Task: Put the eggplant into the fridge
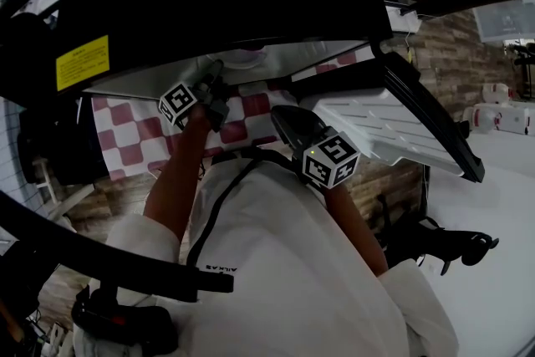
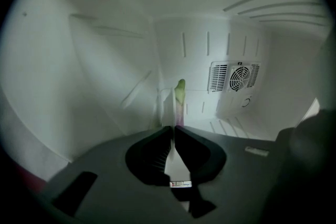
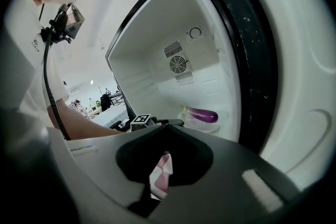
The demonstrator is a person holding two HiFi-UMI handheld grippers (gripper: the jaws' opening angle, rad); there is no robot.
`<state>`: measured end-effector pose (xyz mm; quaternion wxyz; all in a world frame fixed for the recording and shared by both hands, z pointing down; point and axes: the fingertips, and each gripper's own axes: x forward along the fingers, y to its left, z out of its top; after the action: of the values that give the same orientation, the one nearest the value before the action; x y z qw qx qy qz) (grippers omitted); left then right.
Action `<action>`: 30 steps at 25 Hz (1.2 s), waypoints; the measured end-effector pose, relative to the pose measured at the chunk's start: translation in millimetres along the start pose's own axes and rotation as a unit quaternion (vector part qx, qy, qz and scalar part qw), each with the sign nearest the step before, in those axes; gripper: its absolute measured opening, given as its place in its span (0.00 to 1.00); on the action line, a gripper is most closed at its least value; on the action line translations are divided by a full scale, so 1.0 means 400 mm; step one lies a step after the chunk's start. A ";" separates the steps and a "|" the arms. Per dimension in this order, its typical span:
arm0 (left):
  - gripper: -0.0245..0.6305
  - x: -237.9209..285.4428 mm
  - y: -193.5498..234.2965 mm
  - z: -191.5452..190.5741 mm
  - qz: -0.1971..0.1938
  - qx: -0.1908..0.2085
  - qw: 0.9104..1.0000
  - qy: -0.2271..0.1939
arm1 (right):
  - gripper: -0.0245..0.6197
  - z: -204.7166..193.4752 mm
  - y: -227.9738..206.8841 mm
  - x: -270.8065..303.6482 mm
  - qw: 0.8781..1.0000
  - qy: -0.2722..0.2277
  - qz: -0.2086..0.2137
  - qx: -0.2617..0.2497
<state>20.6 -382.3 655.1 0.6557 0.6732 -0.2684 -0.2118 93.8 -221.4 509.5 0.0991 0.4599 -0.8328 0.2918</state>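
Lying on a shallow pale plate [image 3: 190, 124] inside the white fridge [image 3: 152, 60], the eggplant [image 3: 203, 114] looks glossy, smooth and plump with a green cap. It is likely light but slippery and easily bruised, so carrying it by the plate or around its thick middle seems wisest. The left tool [image 2: 174, 127] appears clenched on the plate's thin rim, and the right tool [image 3: 165, 126] is clenched on nothing, above a checked cloth [image 3: 161, 171].

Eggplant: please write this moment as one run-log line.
eggplant: on plate, inside fridge | left gripper: shut on plate rim | right gripper: shut, empty
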 end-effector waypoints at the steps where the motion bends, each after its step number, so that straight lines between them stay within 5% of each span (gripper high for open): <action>1: 0.08 -0.001 0.004 0.000 0.006 -0.002 1.000 0.000 | 0.05 0.000 -0.001 0.001 1.000 0.000 0.000 0.000; 11: 0.11 0.000 0.035 -0.003 0.097 -0.008 0.995 0.007 | 0.05 0.008 -0.005 0.005 1.000 -0.006 0.012 0.003; 15: 0.27 0.004 0.016 -0.002 0.097 -0.010 0.995 0.014 | 0.05 0.013 -0.006 0.010 1.000 -0.010 0.019 0.006; 30: 0.35 -0.054 0.000 0.000 0.115 0.023 0.993 0.017 | 0.05 0.033 -0.010 0.039 0.999 -0.023 0.048 0.006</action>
<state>4.0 -368.4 653.8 0.6646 0.6562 -0.3375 -0.1178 89.7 -241.7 506.9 0.0629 0.4264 -0.8542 0.2907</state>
